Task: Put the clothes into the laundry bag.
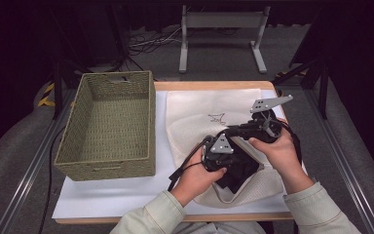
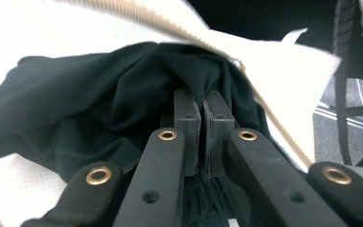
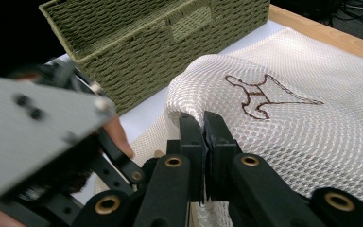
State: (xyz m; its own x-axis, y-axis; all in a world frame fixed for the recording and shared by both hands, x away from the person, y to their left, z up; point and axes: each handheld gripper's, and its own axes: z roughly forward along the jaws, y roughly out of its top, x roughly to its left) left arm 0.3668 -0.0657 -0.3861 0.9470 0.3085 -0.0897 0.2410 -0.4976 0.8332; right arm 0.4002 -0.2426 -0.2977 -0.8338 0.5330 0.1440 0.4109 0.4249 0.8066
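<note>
A white mesh bag (image 1: 209, 109) with a small brown embroidered figure lies on the table. At its near opening sits a black garment (image 1: 238, 170). My left gripper (image 1: 231, 165) is shut on that garment; in the left gripper view the jaws (image 2: 202, 111) pinch a fold of the black garment (image 2: 85, 104), with the mesh bag's (image 2: 274, 71) corded rim around it. My right gripper (image 1: 222, 132) is shut on a raised fold of the bag near its opening. In the right gripper view the jaws (image 3: 203, 125) nip the mesh bag (image 3: 288, 123), and the left gripper's grey plate (image 3: 33, 127) is close at the left.
A green woven basket (image 1: 108, 163), nothing inside it, stands on the left of the white sheet (image 1: 126, 195) that covers the table, and also appears as the basket (image 3: 137, 52) beyond the bag. A grey metal stand (image 1: 221, 22) is on the floor behind the table.
</note>
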